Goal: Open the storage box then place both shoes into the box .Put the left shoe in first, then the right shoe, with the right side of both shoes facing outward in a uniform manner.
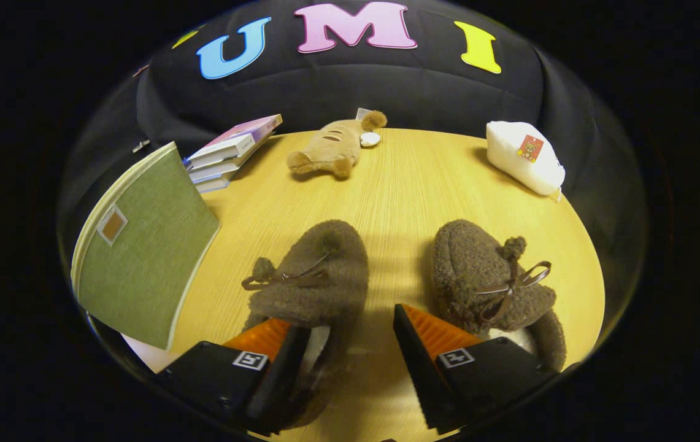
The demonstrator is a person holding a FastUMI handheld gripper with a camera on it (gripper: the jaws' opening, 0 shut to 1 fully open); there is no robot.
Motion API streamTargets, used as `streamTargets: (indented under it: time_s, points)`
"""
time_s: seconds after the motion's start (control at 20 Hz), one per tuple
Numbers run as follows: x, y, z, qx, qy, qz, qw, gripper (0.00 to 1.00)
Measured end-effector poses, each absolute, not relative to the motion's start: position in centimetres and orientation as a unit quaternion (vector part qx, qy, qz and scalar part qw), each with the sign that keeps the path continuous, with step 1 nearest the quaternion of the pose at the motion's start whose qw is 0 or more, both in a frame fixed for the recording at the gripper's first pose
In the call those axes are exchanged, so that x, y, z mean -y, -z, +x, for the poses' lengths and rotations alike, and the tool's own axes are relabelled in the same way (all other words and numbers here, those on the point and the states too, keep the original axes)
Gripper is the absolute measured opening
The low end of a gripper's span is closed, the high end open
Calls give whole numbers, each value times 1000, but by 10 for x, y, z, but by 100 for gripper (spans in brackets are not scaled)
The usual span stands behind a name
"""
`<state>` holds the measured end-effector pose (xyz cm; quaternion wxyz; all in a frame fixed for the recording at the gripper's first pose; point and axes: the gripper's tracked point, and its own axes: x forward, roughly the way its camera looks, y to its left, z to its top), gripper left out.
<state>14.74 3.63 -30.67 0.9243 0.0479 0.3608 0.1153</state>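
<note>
The round wooden table [399, 184] carries everything here. Off to the left of the tongs stands the green fabric storage box [144, 245], the biggest thing on it; its cover looks closed, so the opening step seems not yet done, though I cannot be sure from this angle.

Next in size are the two fuzzy brown slippers, each with a thin bow and pom-poms. The left slipper [313, 276] lies right at the left finger, its heel end running under and past that fingertip. The right slipper [491, 279] lies just at and beyond the right finger.

The tongs [350, 334] are spread wide with bare table between the fingers, pinching nothing.

My reading: the work is at its very start. The next move calls for swinging left to the box and getting it open, before the left slipper goes in first.

Well beyond the fingers sit smaller things: one stack of books [227, 153] behind the box, one white pouch [524, 159] far to the right, and one tan plush toy [331, 150] straight ahead.

Counted: one box, two slippers, one stack, one pouch, one toy.
</note>
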Motion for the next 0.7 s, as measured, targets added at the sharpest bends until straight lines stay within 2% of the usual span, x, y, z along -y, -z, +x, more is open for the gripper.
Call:
streamTargets:
  time_s: [0.1,0.15,0.3,0.45,0.7]
  points:
    - [-43,310,145,-371,-120,57,919,67]
    - [-43,310,145,-375,-117,58,918,53]
    - [-42,313,146,-396,-106,72,909,33]
    - [-36,310,148,-404,-98,82,906,8]
    - [-25,287,144,-408,-67,102,905,6]
